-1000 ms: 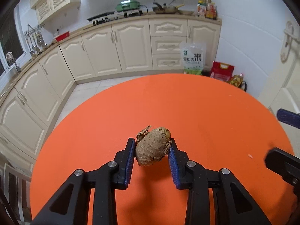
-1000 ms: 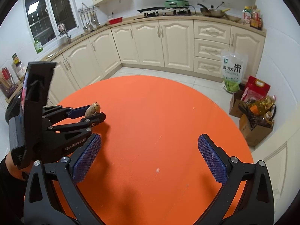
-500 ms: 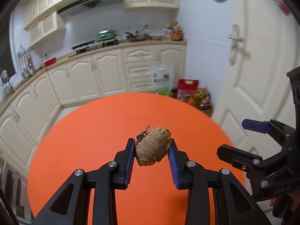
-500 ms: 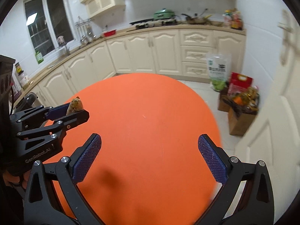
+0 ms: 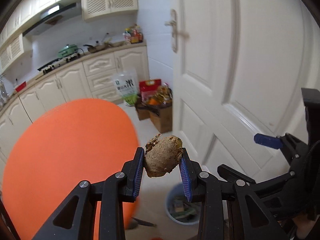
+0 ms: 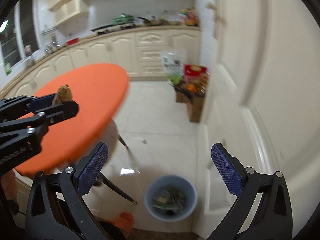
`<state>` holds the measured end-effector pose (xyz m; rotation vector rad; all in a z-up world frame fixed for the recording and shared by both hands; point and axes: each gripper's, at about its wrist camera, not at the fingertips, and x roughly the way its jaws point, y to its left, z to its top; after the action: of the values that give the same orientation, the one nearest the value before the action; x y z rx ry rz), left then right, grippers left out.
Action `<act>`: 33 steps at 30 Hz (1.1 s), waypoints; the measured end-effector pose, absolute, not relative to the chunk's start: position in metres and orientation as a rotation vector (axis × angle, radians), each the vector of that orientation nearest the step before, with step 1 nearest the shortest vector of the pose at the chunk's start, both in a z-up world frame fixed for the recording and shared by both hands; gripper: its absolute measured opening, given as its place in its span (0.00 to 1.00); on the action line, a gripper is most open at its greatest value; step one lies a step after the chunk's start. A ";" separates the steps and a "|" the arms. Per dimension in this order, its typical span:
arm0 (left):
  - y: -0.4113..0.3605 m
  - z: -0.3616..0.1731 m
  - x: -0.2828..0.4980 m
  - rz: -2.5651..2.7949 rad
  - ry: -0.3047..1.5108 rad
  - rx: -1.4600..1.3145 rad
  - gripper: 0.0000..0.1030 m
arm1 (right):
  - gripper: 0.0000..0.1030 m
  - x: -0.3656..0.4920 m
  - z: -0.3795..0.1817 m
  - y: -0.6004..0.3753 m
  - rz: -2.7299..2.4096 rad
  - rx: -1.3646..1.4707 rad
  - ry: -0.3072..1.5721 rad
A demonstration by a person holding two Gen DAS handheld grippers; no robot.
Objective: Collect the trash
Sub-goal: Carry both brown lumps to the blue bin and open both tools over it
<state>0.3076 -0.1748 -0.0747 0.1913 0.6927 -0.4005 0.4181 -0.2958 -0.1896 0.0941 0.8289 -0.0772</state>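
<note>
Ginger lump (image 5: 163, 156) (tilted up-right), left tongs (image 5: 162, 163) clamped.

White panelled door (image 5: 230, 76) right of cream kitchen cabinets (image 5: 66, 86), white tiled floor (image 6: 160, 120) below them, dark window (image 6: 12, 40) at their left

The bin (image 6: 171, 197) stands on the floor (image 6: 160, 116) before the door (image 6: 250, 80), right of the table (image 6: 84, 108) (scraps lie in it); boxes (image 6: 195, 102) sit behind the bin, against the cabinets (image 6: 120, 52).
</note>
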 end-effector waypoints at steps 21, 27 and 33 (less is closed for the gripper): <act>-0.312 -0.310 0.462 -0.482 1.080 0.391 0.30 | 1.00 0.429 -0.452 -0.369 -0.278 0.182 1.205; -0.325 -0.385 0.503 -0.495 1.224 0.416 0.30 | 1.00 0.436 -0.521 -0.383 -0.310 0.224 1.323; -0.343 -0.448 0.537 -0.501 1.334 0.439 0.30 | 1.00 0.436 -0.581 -0.392 -0.353 0.259 1.424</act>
<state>0.5372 -0.3430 -0.4480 0.4389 1.3344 -0.5011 0.4356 -0.3925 -0.5806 0.2588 1.4245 -0.3525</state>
